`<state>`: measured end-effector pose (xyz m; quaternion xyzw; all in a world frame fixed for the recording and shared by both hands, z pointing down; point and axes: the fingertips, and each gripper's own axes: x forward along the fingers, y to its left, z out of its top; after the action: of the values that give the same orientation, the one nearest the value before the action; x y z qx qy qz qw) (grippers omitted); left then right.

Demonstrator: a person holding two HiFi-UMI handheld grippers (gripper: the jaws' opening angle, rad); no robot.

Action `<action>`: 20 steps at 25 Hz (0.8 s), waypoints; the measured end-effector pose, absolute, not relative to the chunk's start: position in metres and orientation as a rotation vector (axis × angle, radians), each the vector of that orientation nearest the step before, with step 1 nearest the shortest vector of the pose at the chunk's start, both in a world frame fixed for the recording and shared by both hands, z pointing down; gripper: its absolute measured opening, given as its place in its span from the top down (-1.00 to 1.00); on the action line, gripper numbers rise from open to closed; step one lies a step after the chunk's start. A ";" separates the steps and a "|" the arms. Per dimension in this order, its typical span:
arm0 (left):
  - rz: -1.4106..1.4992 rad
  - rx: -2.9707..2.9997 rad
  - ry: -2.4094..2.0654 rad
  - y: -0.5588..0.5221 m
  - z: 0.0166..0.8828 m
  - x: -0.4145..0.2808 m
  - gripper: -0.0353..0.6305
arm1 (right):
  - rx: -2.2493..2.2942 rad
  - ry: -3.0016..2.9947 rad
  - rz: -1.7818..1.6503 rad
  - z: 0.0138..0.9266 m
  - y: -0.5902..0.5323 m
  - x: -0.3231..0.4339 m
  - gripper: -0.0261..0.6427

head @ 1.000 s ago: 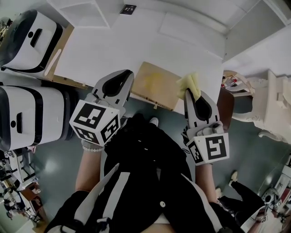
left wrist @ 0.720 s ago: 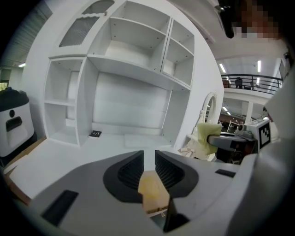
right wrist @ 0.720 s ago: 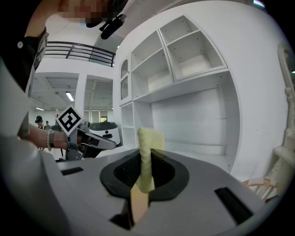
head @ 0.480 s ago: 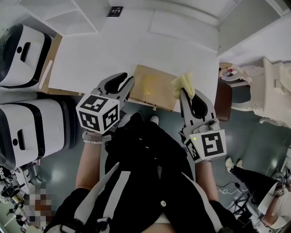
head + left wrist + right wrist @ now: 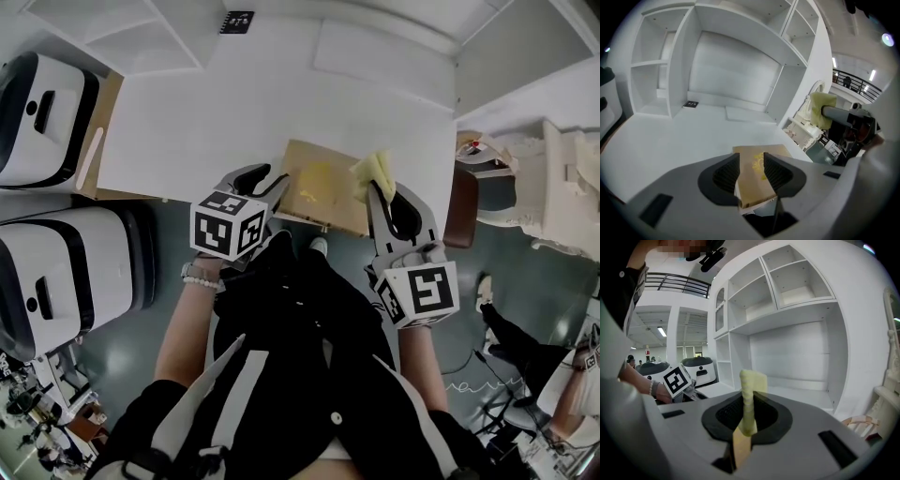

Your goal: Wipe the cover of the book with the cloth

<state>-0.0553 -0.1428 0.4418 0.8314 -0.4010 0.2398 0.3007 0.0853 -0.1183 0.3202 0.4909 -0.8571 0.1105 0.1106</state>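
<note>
A tan book (image 5: 321,184) with a yellow emblem lies at the front edge of the white table (image 5: 225,112). My left gripper (image 5: 265,183) is at the book's near left corner. Its jaws have just been opening, and they stand open on either side of the book (image 5: 757,180) without pressing it. At the book's right edge, my right gripper (image 5: 382,194) is shut on a folded yellow cloth (image 5: 376,172) that sticks up out of its jaws. In the right gripper view the cloth (image 5: 751,392) is pinched upright. The left gripper view shows the cloth (image 5: 821,107) off to the right.
White shelf compartments (image 5: 731,65) rise behind the table. Two white and black machines (image 5: 42,89) (image 5: 66,272) stand to the left. An ornate white chair (image 5: 553,187) and a brown seat (image 5: 462,208) are on the right. A small black marker tag (image 5: 239,19) lies at the table's back.
My left gripper has dropped down toward the book's left corner and its jaws have opened. The right gripper, still holding the cloth, has shifted slightly toward the book.
</note>
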 end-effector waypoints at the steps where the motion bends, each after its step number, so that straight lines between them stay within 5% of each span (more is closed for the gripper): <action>1: 0.644 2.198 -1.050 -0.142 0.447 -0.056 0.45 | 1.440 -2.514 0.327 0.322 -0.120 0.082 0.82; 20: 0.531 1.997 -0.916 -0.145 0.518 -0.067 0.45 | 1.358 -2.433 0.441 0.401 -0.161 0.027 0.82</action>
<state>-0.0667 -0.1445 0.5180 0.7992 -0.3666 0.2126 0.4263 0.0265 -0.1605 0.4009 0.4753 -0.8514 0.1542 0.1596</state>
